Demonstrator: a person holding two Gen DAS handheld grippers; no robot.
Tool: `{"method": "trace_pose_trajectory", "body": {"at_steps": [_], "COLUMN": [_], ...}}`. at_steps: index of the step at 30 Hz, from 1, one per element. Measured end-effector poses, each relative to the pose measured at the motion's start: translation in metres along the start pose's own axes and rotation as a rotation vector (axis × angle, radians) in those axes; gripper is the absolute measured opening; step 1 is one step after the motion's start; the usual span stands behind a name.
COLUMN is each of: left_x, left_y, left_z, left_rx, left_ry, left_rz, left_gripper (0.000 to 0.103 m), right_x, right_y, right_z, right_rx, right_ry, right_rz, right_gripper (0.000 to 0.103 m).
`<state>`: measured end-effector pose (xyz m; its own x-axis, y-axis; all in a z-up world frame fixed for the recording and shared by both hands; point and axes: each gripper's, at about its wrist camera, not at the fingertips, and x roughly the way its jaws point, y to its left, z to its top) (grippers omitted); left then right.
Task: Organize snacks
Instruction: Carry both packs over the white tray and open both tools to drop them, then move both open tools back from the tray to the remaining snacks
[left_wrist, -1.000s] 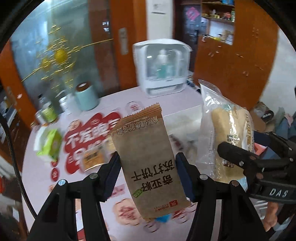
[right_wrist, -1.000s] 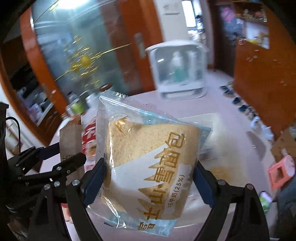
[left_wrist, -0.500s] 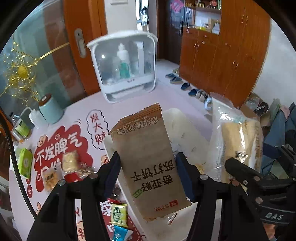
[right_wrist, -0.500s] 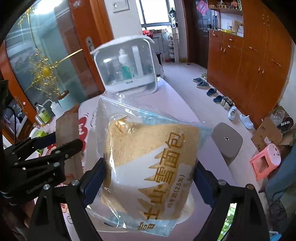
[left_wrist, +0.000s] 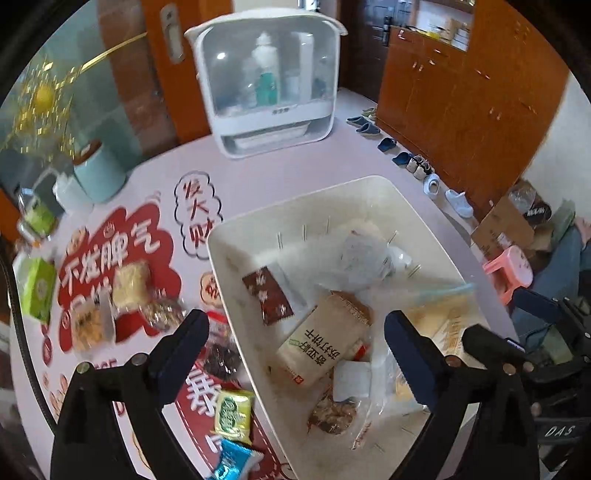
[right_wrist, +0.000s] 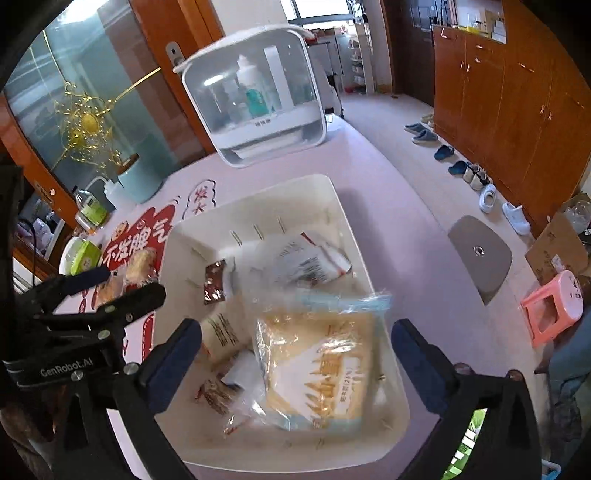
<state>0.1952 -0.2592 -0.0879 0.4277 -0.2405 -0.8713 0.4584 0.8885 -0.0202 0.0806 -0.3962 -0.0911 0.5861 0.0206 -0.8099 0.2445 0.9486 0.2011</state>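
Note:
A white basket (left_wrist: 236, 251) (right_wrist: 351, 229) stands on the pink table and holds several snack packets. The brown cracker packet (left_wrist: 323, 343) lies in it, also partly in the right wrist view (right_wrist: 221, 332). The clear bread bag (right_wrist: 321, 365) lies in the basket's near right part, also in the left wrist view (left_wrist: 439, 325). My left gripper (left_wrist: 295, 347) is open and empty above the basket's left rim. My right gripper (right_wrist: 295, 354) is open and empty above the bread bag. The left gripper shows at the left of the right wrist view (right_wrist: 122, 291).
Loose snacks lie on the table left of the basket: a green-yellow candy (left_wrist: 232, 413), a blue candy (left_wrist: 236, 461), pale cakes (left_wrist: 129, 284), a green box (left_wrist: 37, 288). A white plastic case (left_wrist: 266, 77) and a teal jar (left_wrist: 98, 173) stand at the back.
Both grippers have opened. The cracker packet and the bread bag have dropped out of the jaws into the basket. Both cameras now look down into the basket.

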Motion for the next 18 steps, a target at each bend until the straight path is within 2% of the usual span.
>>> {"method": "trace_pose_trajectory", "body": {"at_steps": [12, 18], "left_x": [-0.044, -0.067], "left_y": [0.037, 0.058], "left_z": [-0.027, -0.039], "left_rx": [-0.068, -0.082], "left_ry": [-0.033, -0.048], "left_rz": [0.013, 0.018], "left_gripper": [0.098, 0.099], "right_x": [-0.021, -0.034], "right_y": [0.030, 0.051], "right_z": [-0.001, -0.005], "right_rx": [-0.018, -0.012], "right_ry": [-0.026, -0.065], "right_rz": [0.055, 0.095], "right_gripper": [0.103, 0.103]}}
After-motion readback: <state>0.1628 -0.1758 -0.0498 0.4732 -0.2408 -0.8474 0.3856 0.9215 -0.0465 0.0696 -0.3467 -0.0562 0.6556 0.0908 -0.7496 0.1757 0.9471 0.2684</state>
